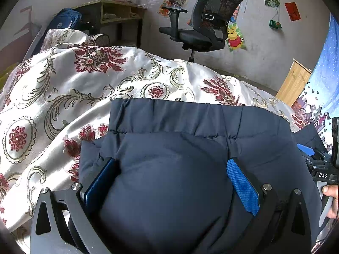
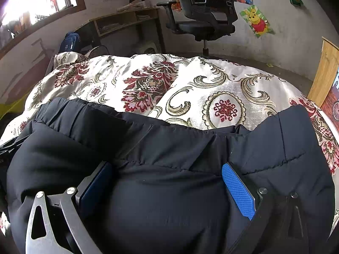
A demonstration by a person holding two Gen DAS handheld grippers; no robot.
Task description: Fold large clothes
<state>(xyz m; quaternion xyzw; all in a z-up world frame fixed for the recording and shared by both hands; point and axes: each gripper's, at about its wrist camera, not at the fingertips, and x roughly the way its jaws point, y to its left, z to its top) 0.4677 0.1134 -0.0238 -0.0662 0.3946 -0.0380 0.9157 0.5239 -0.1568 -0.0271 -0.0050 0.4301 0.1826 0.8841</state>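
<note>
A navy padded jacket (image 1: 169,139) lies on a bed with a white, red and gold floral cover (image 1: 63,84). Its elastic hem runs across the far edge. My left gripper (image 1: 171,165) has its jaws wide, with a puffed bulge of the jacket between the blue pads (image 1: 242,184). In the right wrist view the jacket (image 2: 169,148) fills the lower frame on the cover (image 2: 211,89). My right gripper (image 2: 167,173) also has wide jaws pressed into the fabric, a bulge between its pads (image 2: 237,188). The right gripper also shows at the left wrist view's right edge (image 1: 324,169).
A black office chair (image 1: 203,21) stands beyond the bed by a wall with posters. A wooden desk (image 1: 114,12) and a blue bag (image 1: 65,20) are at the back left. A wooden board (image 1: 294,82) leans at the right. A window (image 2: 38,2) is at the left.
</note>
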